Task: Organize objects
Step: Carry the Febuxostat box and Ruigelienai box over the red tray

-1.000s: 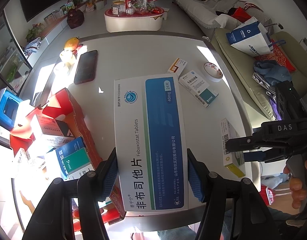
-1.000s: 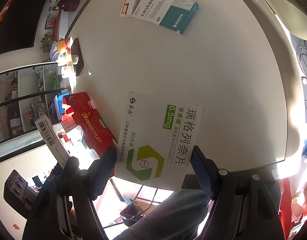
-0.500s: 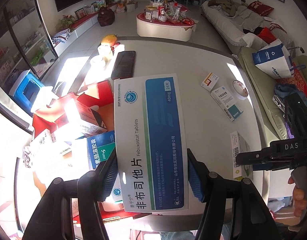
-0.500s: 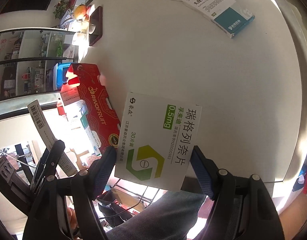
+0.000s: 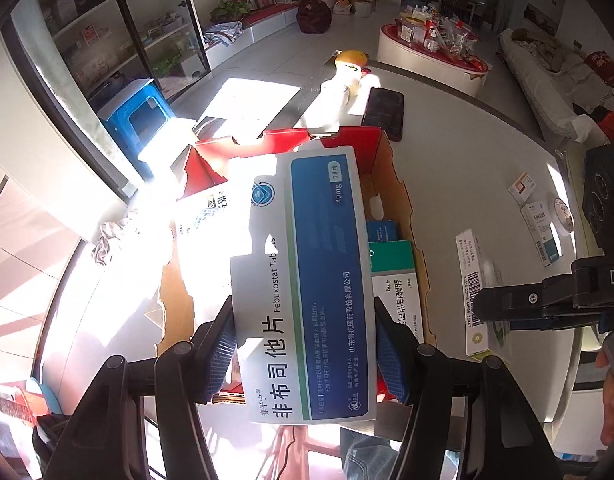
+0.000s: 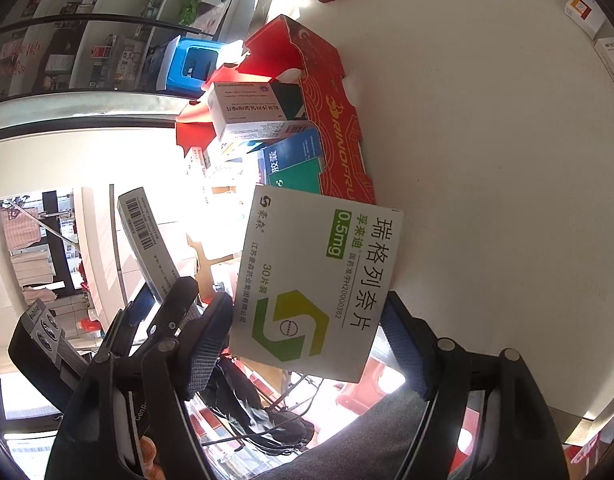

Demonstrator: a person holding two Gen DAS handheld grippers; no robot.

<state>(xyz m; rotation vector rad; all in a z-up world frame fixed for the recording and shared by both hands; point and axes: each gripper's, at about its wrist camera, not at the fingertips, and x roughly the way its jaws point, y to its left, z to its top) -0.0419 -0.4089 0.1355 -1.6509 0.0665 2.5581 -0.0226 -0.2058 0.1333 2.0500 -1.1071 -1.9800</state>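
**Both boxes now arriving at the red carton**

I am looking across a sunlit living room with glass-fronted shelves, a sofa and a pale round bench point(image 5: 467, 128), where a red cardboard carton point(image 5: 347, 138) is sitting open near the edge. A second ago my left view was showing mostly bare bench with the carton off to the side; now the carton is filling the middle of that view, directly beyond the box I am carrying. The right view is likewise swinging round, with the carton's printed red side point(image 6: 339, 120) coming much closer. I am reading this as both loads nearing the drop point, so release should be the next concern.

The left hand-held gripper point(image 5: 305, 344) is clamping the white-and-blue Febuxostat tablets box point(image 5: 307, 280) at its near end, pads pressing both long edges, with the box reaching out over the carton's interior. The right hand-held gripper point(image 6: 307, 344) is gripping the white box with the green-and-yellow logo point(image 6: 315, 280) the same way, hanging just beside the carton's near corner, above the bench edge.

The carton is already holding several medicine boxes, among them a teal one point(image 5: 391, 256). Two more boxes point(image 5: 541, 220) and a dark phone point(image 5: 383, 110) are lying on the bench.
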